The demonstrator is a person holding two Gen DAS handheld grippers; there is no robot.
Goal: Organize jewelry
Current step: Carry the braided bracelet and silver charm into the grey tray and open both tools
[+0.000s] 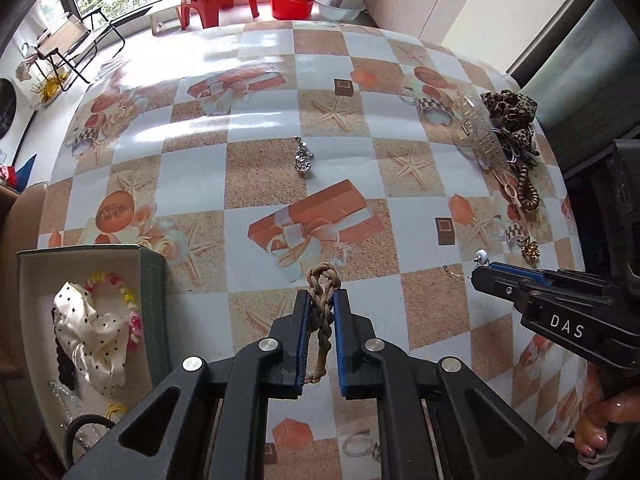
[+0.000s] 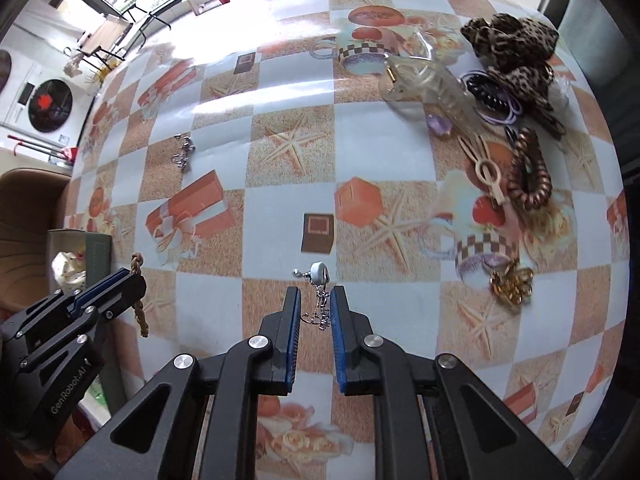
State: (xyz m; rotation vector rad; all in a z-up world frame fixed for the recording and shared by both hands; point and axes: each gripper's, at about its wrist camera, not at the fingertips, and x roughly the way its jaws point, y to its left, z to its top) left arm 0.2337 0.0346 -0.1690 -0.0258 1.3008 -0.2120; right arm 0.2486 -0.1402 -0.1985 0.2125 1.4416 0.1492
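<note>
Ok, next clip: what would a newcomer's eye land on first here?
Probably the two loaded grippers: the left gripper pinches a brown braided cord, the right gripper a silver chain with a white charm. Next, the leopard-print scrunchie heap at the table's far right, and the open box of accessories at left.

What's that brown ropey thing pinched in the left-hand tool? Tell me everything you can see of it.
The braided cord is a tan-brown plaited strand, apparently leather or rope. It ends in a looped knot poking out past the tips of the left gripper, whose blue pads clamp it on both sides. Its other end trails back between the fingers. In the right wrist view it hangs below the gripper, above the patterned tablecloth, near the open box of hair accessories.
</note>
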